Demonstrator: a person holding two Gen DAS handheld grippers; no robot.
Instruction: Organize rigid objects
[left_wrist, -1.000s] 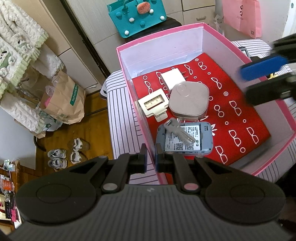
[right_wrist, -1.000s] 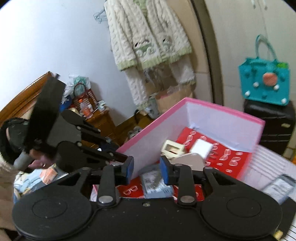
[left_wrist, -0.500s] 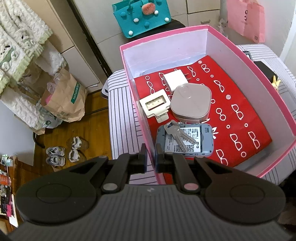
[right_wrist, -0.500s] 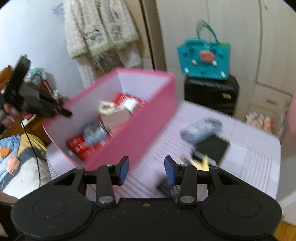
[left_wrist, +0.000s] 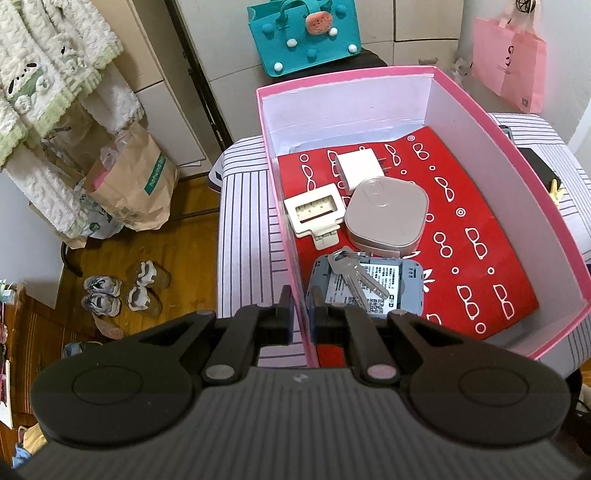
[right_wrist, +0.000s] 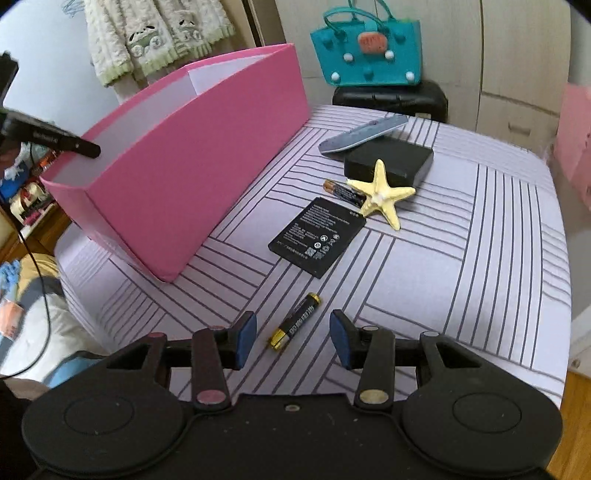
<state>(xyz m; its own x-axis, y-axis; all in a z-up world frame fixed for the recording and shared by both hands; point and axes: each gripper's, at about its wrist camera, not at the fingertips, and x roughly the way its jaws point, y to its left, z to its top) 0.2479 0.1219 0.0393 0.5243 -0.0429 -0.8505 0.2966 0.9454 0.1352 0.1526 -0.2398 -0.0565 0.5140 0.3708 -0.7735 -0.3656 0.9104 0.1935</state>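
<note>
Battery (right_wrist: 294, 322) lay loose between the part-open right gripper (right_wrist: 292, 339), jaws just widened; could roll off-line on the desk (right_wrist: 480, 258); left gripper (left_wrist: 302, 314) pinched box (left_wrist: 491, 122) wall.

Teal bag (left_wrist: 303, 35), paper bag (left_wrist: 135, 181), slippers (left_wrist: 123, 290)

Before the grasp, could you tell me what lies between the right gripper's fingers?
In the right wrist view, a cylindrical battery lies on the striped cloth between the open fingers, untouched.

The left wrist view looks steeply down from close above the pink box (left_wrist: 509, 158), while the right wrist view faces the same box's outer wall beyond its claw.
</note>
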